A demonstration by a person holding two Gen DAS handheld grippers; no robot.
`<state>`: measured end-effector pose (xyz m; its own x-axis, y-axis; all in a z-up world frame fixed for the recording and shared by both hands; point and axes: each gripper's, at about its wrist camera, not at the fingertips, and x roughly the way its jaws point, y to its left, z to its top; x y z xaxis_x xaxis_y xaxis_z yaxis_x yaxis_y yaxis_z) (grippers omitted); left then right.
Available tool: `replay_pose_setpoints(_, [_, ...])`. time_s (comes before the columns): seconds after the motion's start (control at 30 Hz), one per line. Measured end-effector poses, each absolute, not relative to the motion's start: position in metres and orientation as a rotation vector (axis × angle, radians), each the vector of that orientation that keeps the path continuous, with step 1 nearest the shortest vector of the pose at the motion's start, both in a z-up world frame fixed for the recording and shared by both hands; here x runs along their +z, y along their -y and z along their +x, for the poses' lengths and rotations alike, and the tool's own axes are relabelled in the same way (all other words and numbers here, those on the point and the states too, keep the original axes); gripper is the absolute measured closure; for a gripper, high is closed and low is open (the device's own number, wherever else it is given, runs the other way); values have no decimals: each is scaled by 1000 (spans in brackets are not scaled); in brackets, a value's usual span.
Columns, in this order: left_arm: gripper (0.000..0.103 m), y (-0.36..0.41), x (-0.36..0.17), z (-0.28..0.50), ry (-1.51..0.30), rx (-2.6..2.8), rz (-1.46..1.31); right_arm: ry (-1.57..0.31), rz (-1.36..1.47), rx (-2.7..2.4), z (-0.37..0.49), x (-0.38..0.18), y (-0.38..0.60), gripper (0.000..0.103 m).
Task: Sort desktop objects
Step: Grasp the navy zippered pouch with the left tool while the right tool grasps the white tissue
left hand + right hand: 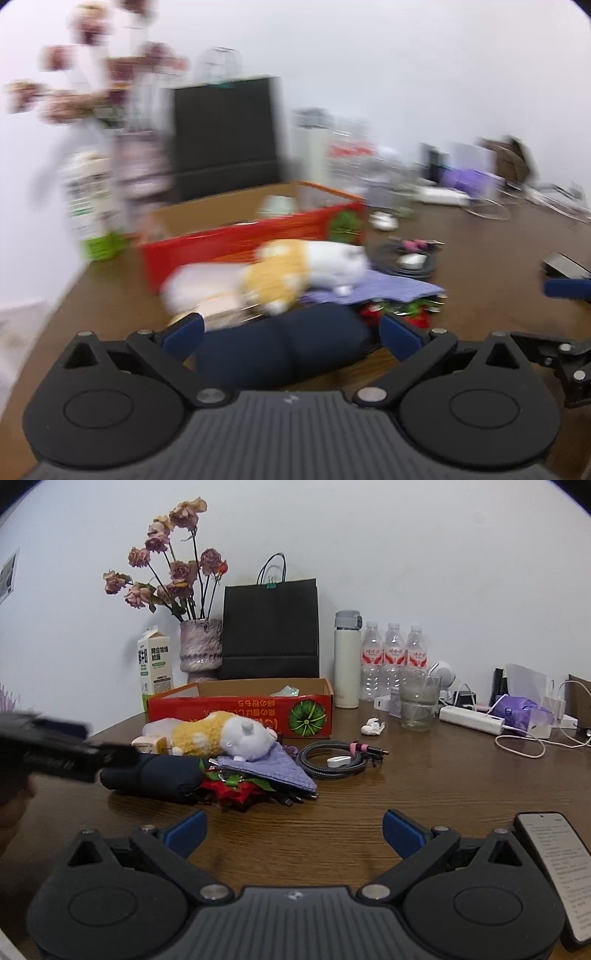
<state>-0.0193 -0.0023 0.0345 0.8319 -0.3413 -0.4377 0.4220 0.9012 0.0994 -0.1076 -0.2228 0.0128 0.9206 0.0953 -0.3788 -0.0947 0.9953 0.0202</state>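
White wall backs a brown wood-grain desk (424,794) cluttered toward its rear. Right wrist view, sharp: the right claw (293,829) is spread wide and holds nothing, over bare wood, with a phone (554,867) lying beside its right finger. Ahead lies a heap: a dark blue rolled bundle (155,777), a yellow-and-white plush toy (221,734) on a purple pouch (269,770), and red-and-green trinkets beneath. A coiled cable (332,762) sits just right of the heap; the red cardboard box (240,710) stands behind it. Only this view resolves the dried flowers, black bag and water bottles.

Left wrist view, blurred: the left claw (291,332) is released, its blue fingers (184,330) flanking the bundle (284,347) at either end; contact cannot be judged. The plush (280,273) lies just beyond.
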Motion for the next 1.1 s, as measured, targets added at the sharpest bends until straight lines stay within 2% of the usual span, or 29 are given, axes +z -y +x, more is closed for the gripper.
replay_pose_setpoints(0.23, [0,14,12,38,-541,-636,388,-448,-18,144,-92,20,228,2])
replay_pose_setpoints(0.37, [0,17,2,45,-573,-695,466,-444,23,142,-72,34,243,2])
replay_pose_setpoints(0.47, [2,14,0,49,-611,-669,415,-450,47,119,-51,38,253,5])
replay_pose_setpoints(0.5, [6,13,0,45,-620,-646,395,-452,50,113,-44,38,255,9])
replay_pose_setpoints(0.6, [19,13,3,26,-636,-566,391,-461,45,103,-25,39,260,11])
replay_pose_setpoints(0.73, [15,11,16,11,-698,-532,293,-453,-11,81,3,44,264,11])
replay_pose_setpoints(0.87, [16,10,16,33,-739,-458,202,-475,-6,40,60,50,275,11])
replay_pose_setpoints(0.9, [18,10,14,40,-763,-430,179,-486,14,39,75,50,280,16])
replay_pose_setpoints(0.97, [19,8,10,51,-797,-419,102,-508,54,8,109,48,292,19])
replay_pose_setpoints(1.0, [21,7,10,51,-791,-415,76,-525,66,-11,124,44,297,20])
replay_pose_setpoints(1.03, [33,8,11,51,-784,-414,65,-547,80,-31,142,40,303,21])
replay_pose_setpoints(1.1, [38,10,12,49,-769,-405,40,-589,98,-52,172,32,310,27])
